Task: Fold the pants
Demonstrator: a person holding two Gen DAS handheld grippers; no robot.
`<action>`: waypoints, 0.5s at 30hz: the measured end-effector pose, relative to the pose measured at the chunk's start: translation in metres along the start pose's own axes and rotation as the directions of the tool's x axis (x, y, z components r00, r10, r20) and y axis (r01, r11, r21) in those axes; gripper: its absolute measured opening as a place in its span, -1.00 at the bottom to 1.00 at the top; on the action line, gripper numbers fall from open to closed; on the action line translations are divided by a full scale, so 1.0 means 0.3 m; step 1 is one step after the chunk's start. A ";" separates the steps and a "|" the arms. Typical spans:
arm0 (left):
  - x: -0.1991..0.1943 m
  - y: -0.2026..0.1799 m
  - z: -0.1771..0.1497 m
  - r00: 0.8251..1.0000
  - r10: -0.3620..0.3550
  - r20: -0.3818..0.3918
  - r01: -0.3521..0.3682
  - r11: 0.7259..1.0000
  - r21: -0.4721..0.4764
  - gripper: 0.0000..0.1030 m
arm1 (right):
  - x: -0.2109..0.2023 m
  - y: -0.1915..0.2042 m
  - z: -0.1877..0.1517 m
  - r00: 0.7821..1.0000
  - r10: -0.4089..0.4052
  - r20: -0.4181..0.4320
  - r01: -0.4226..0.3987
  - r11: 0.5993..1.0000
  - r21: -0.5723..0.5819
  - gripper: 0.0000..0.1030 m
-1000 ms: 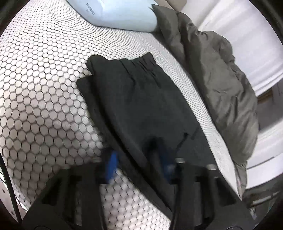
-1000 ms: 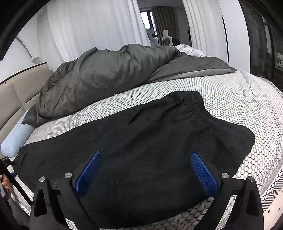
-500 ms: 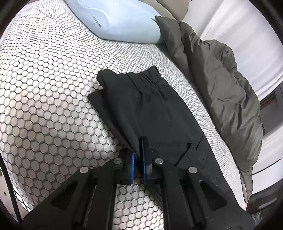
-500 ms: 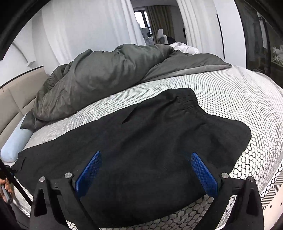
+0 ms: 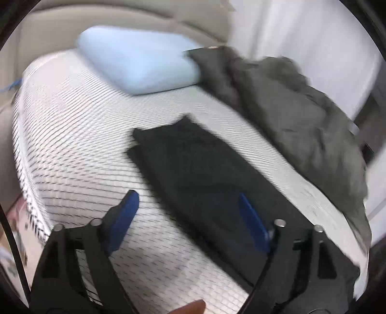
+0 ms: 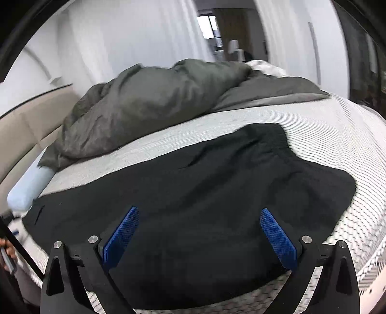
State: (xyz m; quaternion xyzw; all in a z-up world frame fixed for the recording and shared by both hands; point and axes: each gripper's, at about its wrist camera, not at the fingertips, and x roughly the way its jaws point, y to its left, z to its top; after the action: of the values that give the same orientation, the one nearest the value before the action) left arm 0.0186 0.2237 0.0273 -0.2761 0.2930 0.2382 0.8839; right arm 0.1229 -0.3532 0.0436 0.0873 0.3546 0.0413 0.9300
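Observation:
Black pants (image 5: 193,164) lie flat on the honeycomb-patterned bed sheet (image 5: 72,145), doubled into a long strip that runs away from me. My left gripper (image 5: 187,198) hovers over their near edge; its jaws are opening wide and its blue pads touch no cloth. This view is blurred. In the right wrist view the pants (image 6: 217,174) spread across the bed with the elastic waistband at the far right. My right gripper (image 6: 199,211) stands open just above the dark cloth and holds nothing.
A light blue pillow (image 5: 140,65) lies by the beige headboard (image 5: 120,21). A rumpled grey duvet (image 5: 301,116) is piled along the far side of the bed (image 6: 149,103). A person's hand (image 6: 8,251) shows at the left edge. The mattress edge lies close below both grippers.
Half a second ago my left gripper was shut on the pants' near edge. It has since let go, opened wide and lifted away. The right gripper has stayed open over the pants.

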 end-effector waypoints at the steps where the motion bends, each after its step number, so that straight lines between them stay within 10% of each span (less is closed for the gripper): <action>1: -0.012 -0.049 -0.009 1.000 -0.028 0.010 0.027 0.998 0.052 0.71 | 0.004 0.033 0.002 1.000 0.017 -0.007 -0.017 1.000 -0.022 0.98; 7: 0.029 -0.425 -0.190 0.958 -0.206 -0.198 0.270 0.880 0.390 0.98 | 0.134 0.353 0.040 0.971 0.168 -0.169 -0.191 0.972 -0.134 0.98; 11: 0.125 -0.560 -0.325 0.920 -0.134 -0.368 0.311 0.822 0.478 0.98 | 0.276 0.606 0.028 0.955 0.150 -0.257 -0.223 0.933 -0.283 0.98; 15: 0.179 -0.574 -0.390 0.926 -0.036 -0.376 0.257 0.791 0.555 0.98 | 0.386 0.675 -0.047 0.925 0.081 -0.371 -0.225 0.904 -0.363 0.97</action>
State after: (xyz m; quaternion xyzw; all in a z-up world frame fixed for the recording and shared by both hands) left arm 0.1121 0.0379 -0.0266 -0.0446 0.4806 0.0115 0.8757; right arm 0.1968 -0.1365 -0.0034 -0.0845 0.4889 0.2014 0.8445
